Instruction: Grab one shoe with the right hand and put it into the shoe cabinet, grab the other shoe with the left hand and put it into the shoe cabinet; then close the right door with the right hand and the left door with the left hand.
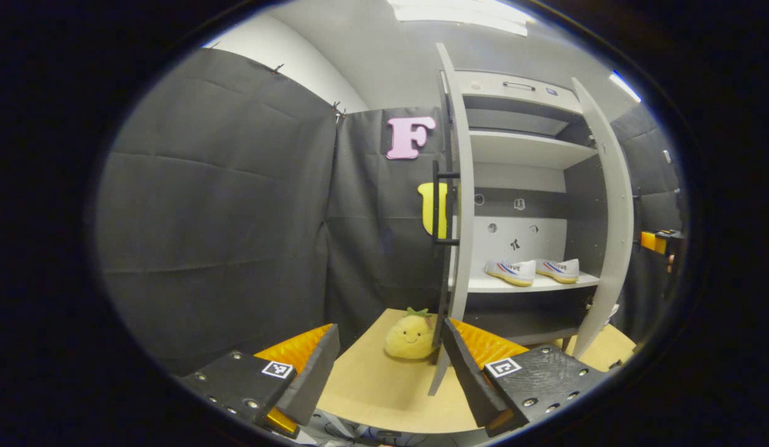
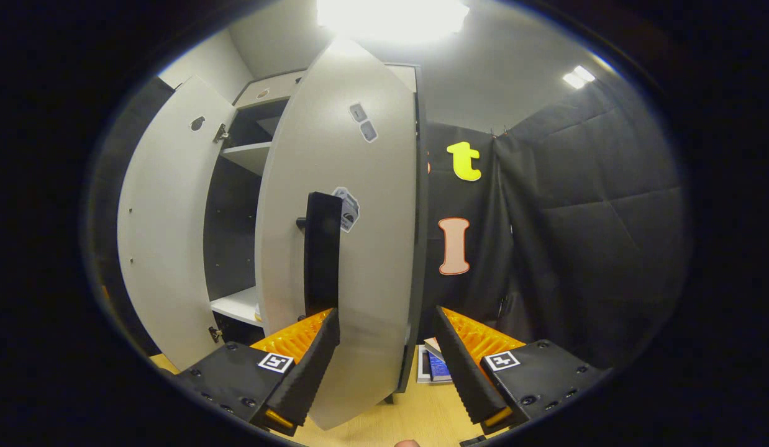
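Note:
Two white shoes, one (image 1: 510, 272) beside the other (image 1: 557, 269), rest side by side on a lower shelf (image 1: 484, 284) of the grey shoe cabinet. Both doors stand open. The left door (image 1: 460, 186) with its black handle (image 1: 443, 211) is edge-on just ahead of my left gripper (image 1: 384, 372), which is open and holds nothing. In the right gripper view the right door (image 2: 353, 186) is close in front, its black handle (image 2: 322, 254) just above the left finger. My right gripper (image 2: 384, 366) is open, with the door's lower part between its fingers and no visible pressure.
A yellow pineapple plush toy (image 1: 410, 335) sits on the wooden table (image 1: 372, 391) near the foot of the left door. Some flat items (image 2: 435, 366) lie on the table beside the cabinet's right side. Black cloth walls close in on both sides.

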A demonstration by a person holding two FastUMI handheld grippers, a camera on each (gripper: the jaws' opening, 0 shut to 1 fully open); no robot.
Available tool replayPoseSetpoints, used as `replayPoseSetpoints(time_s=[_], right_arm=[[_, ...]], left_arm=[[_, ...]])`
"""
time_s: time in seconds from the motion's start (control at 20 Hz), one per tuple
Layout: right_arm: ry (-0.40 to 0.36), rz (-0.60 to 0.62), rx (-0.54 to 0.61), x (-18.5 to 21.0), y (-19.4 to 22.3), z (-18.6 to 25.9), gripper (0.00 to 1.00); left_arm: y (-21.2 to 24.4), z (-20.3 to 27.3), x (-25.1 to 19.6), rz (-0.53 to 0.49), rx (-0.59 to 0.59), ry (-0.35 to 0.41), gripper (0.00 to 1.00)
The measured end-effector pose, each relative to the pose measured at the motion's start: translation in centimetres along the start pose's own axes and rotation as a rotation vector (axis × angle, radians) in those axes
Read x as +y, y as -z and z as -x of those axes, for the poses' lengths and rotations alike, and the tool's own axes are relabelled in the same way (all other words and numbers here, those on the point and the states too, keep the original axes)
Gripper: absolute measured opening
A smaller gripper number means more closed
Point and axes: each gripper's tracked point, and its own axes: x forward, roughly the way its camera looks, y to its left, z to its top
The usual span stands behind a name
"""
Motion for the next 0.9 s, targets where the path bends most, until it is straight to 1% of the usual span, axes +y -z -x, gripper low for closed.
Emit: replayPoseSetpoints(time_s=[0.15, 0.2, 0.25, 0.5, 0.7, 0.9], right_arm=[[-0.039, 0.006, 0.0, 2.0, -0.1, -1.2, 0.96], [-0.051, 0.011, -0.001, 2.6, -0.2, -1.7, 0.92], [-0.059, 0.017, 0.0, 3.2, -0.2, -2.2, 0.96], [-0.079, 0.069, -0.016, 5.3, -0.4, -4.0, 0.96], [-0.097, 0.048, -0.011, 5.7, -0.3, -4.7, 0.96], [-0.105, 0.032, -0.035, 5.3, -0.6, -3.6, 0.98]], left_arm=[[0.3, 0.4, 1.0, 0.003, 0.005, -0.031, 1.0], [0.2, 0.5, 1.3, 0.005, 0.005, -0.04, 1.0], [0.4, 0.6, 1.5, 0.007, 0.006, -0.048, 1.0], [1.0, 1.1, 2.6, 0.013, 0.018, -0.086, 1.0], [1.3, 0.8, 2.6, 0.016, 0.025, -0.093, 1.0], [0.1, -0.7, 2.3, 0.011, 0.005, -0.08, 1.0]])
